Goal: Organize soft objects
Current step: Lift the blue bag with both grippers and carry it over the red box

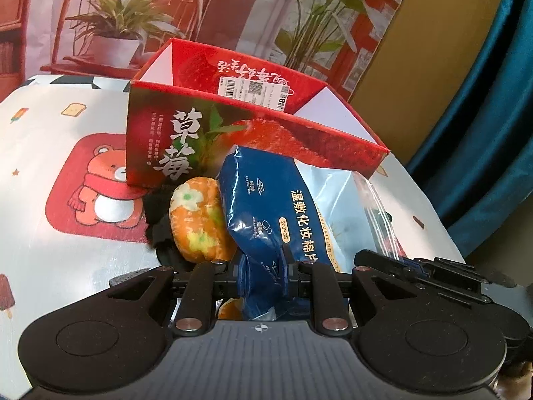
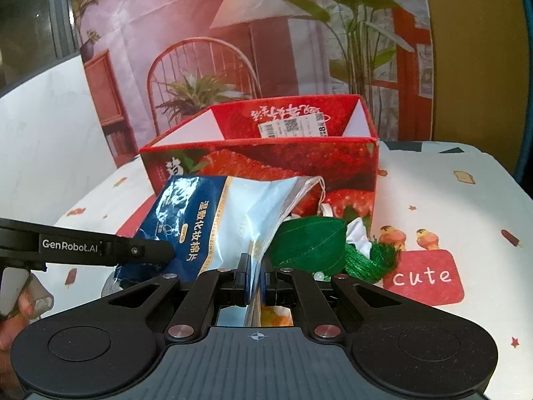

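A: Going left to right, what is lying on the white cartoon-print counter (image 1: 60,153)?

B: One orange flowered soft bun (image 1: 196,223), one blue-and-white plastic cotton-pad bag (image 1: 276,206), one green fabric leaf with tassel (image 2: 313,243); one open red strawberry cardboard box (image 1: 233,126) is standing behind.

A: The claws?

B: Left claw (image 1: 263,266) is pinching the bag's blue end; right claw (image 2: 255,276) is clamping its clear edge.

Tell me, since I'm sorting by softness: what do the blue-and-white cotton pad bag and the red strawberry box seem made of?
The blue-and-white cotton pad bag looks like thin glossy plastic film: it crinkles, shows glare, and has a clear zip strip. The red strawberry box looks like stiff printed cardboard with a slight sheen: flat walls, sharp folded edges, plain white inside flaps.
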Tool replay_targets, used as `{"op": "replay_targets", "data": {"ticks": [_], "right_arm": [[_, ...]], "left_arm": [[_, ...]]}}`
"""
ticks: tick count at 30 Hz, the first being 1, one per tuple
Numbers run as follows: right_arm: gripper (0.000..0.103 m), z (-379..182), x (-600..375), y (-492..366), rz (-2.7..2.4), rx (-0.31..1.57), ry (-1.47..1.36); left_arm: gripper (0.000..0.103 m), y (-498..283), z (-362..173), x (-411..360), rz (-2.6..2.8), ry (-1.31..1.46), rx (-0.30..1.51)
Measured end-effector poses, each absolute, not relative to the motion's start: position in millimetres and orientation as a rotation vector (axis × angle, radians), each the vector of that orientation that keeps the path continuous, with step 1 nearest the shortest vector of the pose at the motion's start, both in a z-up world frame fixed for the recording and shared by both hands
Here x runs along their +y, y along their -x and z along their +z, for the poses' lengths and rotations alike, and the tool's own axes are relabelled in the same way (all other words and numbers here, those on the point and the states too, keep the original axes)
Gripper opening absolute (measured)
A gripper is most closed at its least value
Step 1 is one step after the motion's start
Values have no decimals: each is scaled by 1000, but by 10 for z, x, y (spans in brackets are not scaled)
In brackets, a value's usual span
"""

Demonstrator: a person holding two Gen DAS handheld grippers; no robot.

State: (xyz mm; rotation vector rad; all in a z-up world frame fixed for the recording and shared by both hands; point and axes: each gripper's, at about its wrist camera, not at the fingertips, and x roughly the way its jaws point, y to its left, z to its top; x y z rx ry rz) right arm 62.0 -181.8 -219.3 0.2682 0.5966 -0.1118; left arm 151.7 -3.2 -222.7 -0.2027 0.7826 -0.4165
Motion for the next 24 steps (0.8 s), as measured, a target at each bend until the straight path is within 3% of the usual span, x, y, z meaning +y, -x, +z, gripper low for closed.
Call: {"op": "replay_targets", "data": {"ticks": [8,24], "right_arm": [[5,-2098,-1802,-637,-101,602,-272],[5,-1344,-1854,-868,-43,464,-180]], "left_arm": [[21,-1440,-2071,-29,-419,193,736],[21,-1535,-1409,101,-421,185,541]]}}
